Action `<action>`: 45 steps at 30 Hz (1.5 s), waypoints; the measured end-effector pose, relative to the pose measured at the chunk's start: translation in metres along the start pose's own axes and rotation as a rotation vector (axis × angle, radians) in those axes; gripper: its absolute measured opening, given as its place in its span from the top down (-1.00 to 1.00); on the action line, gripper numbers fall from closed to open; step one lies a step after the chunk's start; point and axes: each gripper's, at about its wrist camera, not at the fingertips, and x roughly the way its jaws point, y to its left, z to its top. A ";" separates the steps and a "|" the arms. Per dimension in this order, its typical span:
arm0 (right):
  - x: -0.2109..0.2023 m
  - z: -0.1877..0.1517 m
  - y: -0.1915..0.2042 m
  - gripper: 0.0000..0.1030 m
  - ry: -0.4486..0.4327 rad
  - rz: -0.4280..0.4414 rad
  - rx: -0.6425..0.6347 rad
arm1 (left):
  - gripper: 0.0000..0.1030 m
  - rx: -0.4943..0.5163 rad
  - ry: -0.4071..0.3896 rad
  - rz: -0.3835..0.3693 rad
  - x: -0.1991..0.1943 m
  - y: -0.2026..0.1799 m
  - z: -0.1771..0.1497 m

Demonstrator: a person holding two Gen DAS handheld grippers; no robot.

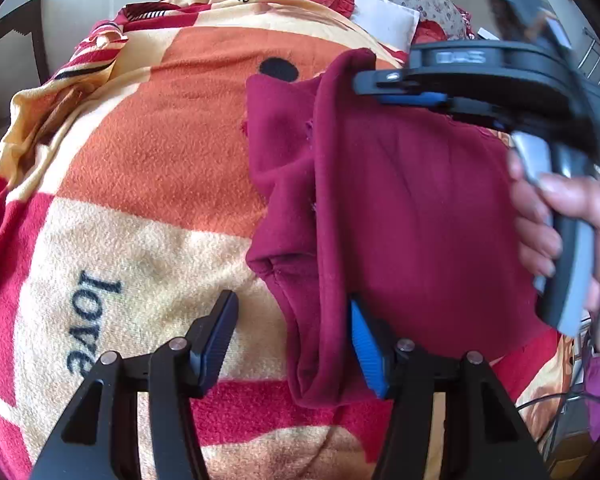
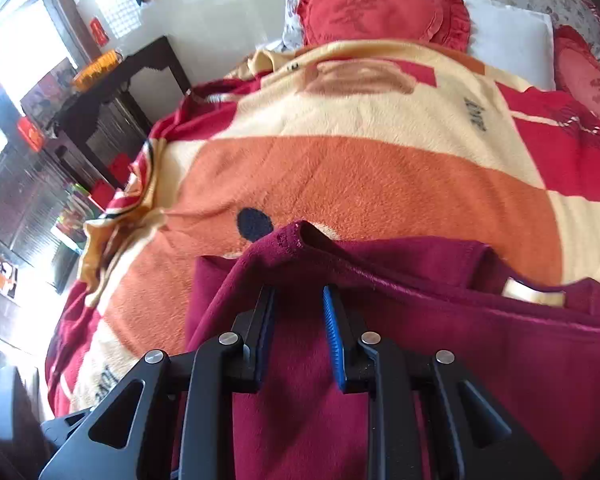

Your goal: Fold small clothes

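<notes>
A: Biggest thing first. The blanket [image 1: 148, 168] on the bed is fuzzy, and the maroon garment [image 1: 412, 208] lies on it w/ a long fold ridge running down its left side. Risk imo: fleece drags on fleece, so the under layer could bunch or the fold go crooked if one end gets pulled ahead of the other.

B: And the tools?

A: Left gripper [image 1: 292, 336] is spread wide, holding nothing. Its right finger touches the ridge at the near hem; the left one sits over bare blanket. If it shuts there it prob. catches only the top layer.

B: Right gripper [image 2: 298, 320]?

A: Over the far corner, jaws partway open w/ cloth between them. No pinch visible, so I'd call it released; the corner could drop.
</notes>
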 end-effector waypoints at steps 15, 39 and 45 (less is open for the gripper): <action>0.011 -0.008 -0.009 0.82 0.080 0.011 0.070 | -0.21 -0.020 -0.006 -0.017 0.000 0.003 -0.016; 0.013 -0.014 0.043 0.35 0.078 0.022 -0.001 | -0.42 -0.134 -0.022 -0.096 -0.013 0.026 -0.046; 0.035 -0.007 0.064 0.25 0.112 -0.083 -0.080 | -0.43 -0.143 -0.032 -0.115 -0.014 0.028 -0.050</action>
